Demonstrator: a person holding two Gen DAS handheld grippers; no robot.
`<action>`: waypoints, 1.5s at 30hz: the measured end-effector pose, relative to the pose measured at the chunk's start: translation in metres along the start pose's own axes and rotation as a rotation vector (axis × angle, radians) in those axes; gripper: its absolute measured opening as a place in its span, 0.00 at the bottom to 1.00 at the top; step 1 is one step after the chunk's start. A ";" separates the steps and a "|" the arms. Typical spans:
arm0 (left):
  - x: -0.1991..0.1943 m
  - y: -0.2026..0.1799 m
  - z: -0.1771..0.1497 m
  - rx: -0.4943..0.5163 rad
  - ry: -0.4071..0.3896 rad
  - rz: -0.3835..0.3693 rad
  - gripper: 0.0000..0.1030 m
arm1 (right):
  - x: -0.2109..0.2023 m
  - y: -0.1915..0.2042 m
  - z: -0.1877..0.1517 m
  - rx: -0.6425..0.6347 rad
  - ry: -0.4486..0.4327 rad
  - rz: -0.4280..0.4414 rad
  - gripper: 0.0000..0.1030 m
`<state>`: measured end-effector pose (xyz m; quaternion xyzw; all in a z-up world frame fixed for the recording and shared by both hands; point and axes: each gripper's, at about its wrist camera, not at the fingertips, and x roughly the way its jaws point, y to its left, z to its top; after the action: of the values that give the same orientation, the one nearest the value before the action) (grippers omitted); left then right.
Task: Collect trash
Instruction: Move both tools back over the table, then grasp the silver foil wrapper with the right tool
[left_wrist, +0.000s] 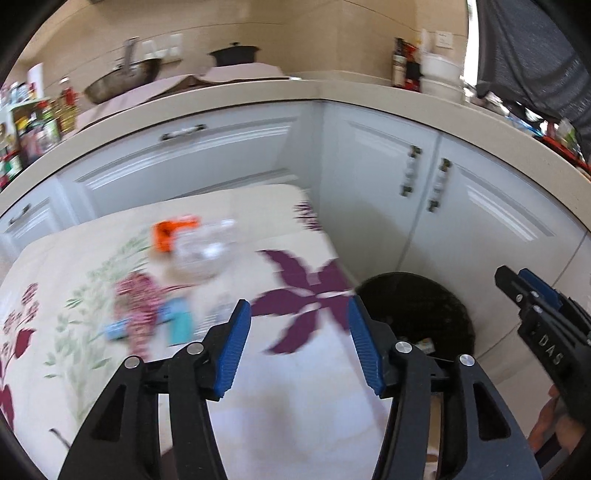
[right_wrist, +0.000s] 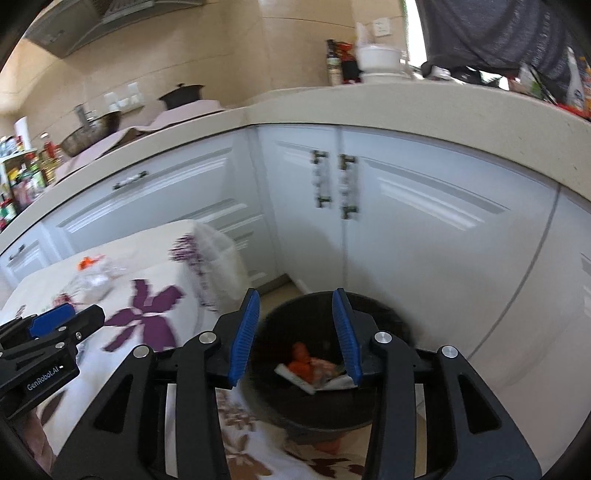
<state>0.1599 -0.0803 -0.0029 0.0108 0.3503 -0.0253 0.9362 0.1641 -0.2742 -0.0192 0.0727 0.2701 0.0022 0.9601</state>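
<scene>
A black bin (right_wrist: 325, 417) stands on the floor by the table's right edge, with orange and white wrappers (right_wrist: 314, 369) inside; it also shows in the left wrist view (left_wrist: 417, 314). My right gripper (right_wrist: 295, 336) is open and empty above the bin. My left gripper (left_wrist: 299, 347) is open and empty over the flowered tablecloth (left_wrist: 277, 406). On the table lie a crumpled clear bag (left_wrist: 205, 249), an orange piece (left_wrist: 168, 232), a pink patterned wrapper (left_wrist: 136, 306) and a blue packet (left_wrist: 179, 321). All are blurred.
White cabinets (right_wrist: 424, 229) under a beige counter (right_wrist: 369, 103) stand close behind the table and bin. Bottles (left_wrist: 37, 125) crowd the counter's left end. The right gripper shows at the right edge of the left wrist view (left_wrist: 535, 306).
</scene>
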 end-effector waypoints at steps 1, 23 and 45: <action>-0.004 0.010 -0.002 -0.010 -0.002 0.015 0.53 | -0.002 0.010 0.000 -0.009 -0.001 0.018 0.39; -0.043 0.177 -0.048 -0.225 -0.006 0.225 0.56 | 0.024 0.178 -0.020 -0.235 0.131 0.187 0.39; -0.034 0.225 -0.062 -0.307 0.028 0.231 0.56 | 0.067 0.212 -0.033 -0.290 0.326 0.192 0.29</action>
<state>0.1062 0.1482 -0.0262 -0.0918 0.3595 0.1361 0.9186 0.2115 -0.0569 -0.0520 -0.0420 0.4101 0.1441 0.8996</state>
